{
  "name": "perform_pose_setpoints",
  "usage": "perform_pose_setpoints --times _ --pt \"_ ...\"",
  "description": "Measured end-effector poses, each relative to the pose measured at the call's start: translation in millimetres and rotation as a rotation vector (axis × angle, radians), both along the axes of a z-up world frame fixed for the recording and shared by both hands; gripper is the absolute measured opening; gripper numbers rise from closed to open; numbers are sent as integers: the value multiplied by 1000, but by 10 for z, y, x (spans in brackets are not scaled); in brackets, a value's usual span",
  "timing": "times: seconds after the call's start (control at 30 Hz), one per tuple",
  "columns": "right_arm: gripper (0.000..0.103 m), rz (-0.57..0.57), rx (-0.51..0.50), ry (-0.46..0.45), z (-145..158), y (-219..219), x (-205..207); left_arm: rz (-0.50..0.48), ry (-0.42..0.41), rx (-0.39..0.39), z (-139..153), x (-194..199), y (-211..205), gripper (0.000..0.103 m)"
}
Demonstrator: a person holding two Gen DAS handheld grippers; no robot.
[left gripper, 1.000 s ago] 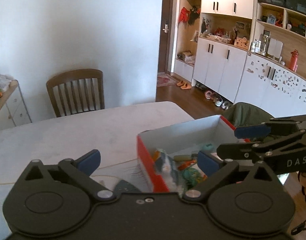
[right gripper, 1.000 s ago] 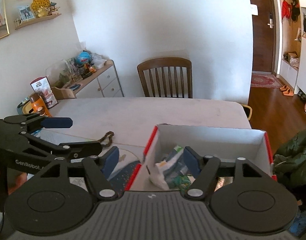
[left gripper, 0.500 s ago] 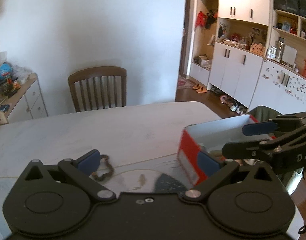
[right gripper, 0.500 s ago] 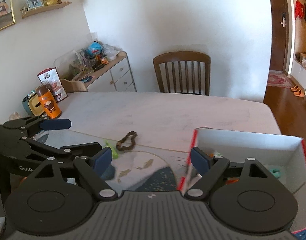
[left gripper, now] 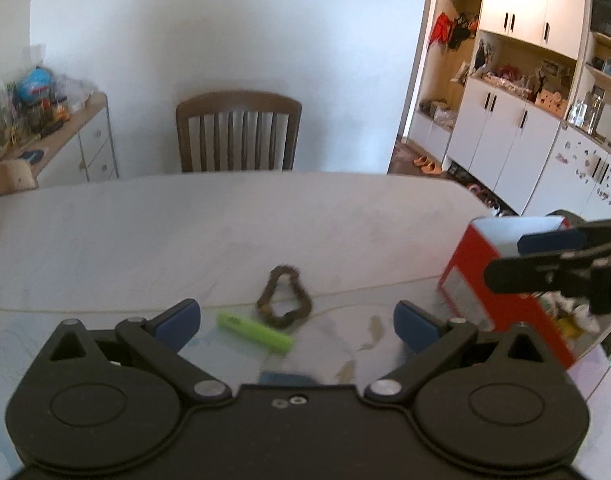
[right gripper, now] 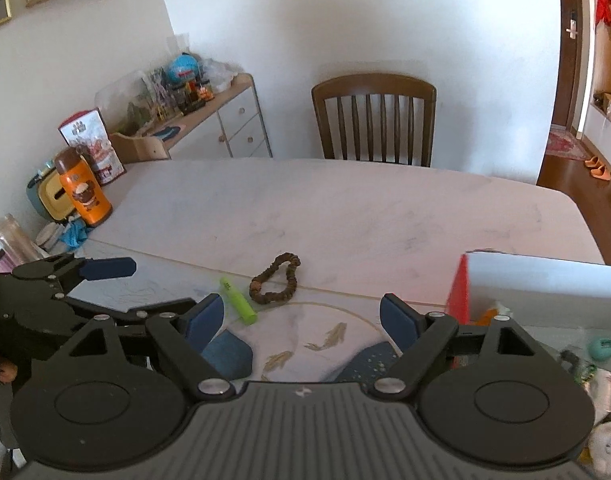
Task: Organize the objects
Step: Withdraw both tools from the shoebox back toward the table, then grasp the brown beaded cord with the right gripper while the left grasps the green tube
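Note:
A lime green marker (left gripper: 254,333) (right gripper: 237,300) lies on the white table (left gripper: 225,220) beside a brown bead bracelet (left gripper: 283,297) (right gripper: 276,279). My left gripper (left gripper: 296,322) is open just short of both, nothing between its fingers. To the right stands a red cardboard box (left gripper: 501,280) (right gripper: 541,280) with white inside walls, holding several small items. My right gripper (right gripper: 301,314) is open and empty, hovering near the box's left end. Each gripper shows in the other's view: the right gripper (left gripper: 561,258) and the left gripper (right gripper: 101,276).
A placemat with a fish pattern (right gripper: 321,344) lies under the grippers. An orange bottle (right gripper: 83,188) and a tissue box (right gripper: 51,200) stand at the table's far left. A wooden chair (right gripper: 373,120) is behind the table. A sideboard (right gripper: 209,120) lines the left wall.
Both grippers have swung left, away from the box. The box has slid to the right edge of both views, and the bracelet and green marker have come into view.

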State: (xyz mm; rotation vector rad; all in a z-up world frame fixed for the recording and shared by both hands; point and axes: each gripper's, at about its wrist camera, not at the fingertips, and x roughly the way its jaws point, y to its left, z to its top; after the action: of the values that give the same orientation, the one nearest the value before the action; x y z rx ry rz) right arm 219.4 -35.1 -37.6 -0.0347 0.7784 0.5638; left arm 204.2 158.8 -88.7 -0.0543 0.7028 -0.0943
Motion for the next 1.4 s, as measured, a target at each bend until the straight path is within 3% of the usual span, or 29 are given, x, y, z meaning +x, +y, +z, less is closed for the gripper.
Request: perform_pose_setpoints --times 0.37,1.03,1.27,1.4 --pt "85 7 -80 66 -422 528 473 -37 56 -26 -501 351 339 102" --pt "85 57 -180 150 -1100 1068 1173 -155 108 29 -1103 783 358 102" --pt "68 64 -205 153 -1218 1175 1282 -185 99 60 -1176 777 316 100" --pt "57 64 -216 158 -1260 1207 1330 -195 82 86 -1176 763 277 91"
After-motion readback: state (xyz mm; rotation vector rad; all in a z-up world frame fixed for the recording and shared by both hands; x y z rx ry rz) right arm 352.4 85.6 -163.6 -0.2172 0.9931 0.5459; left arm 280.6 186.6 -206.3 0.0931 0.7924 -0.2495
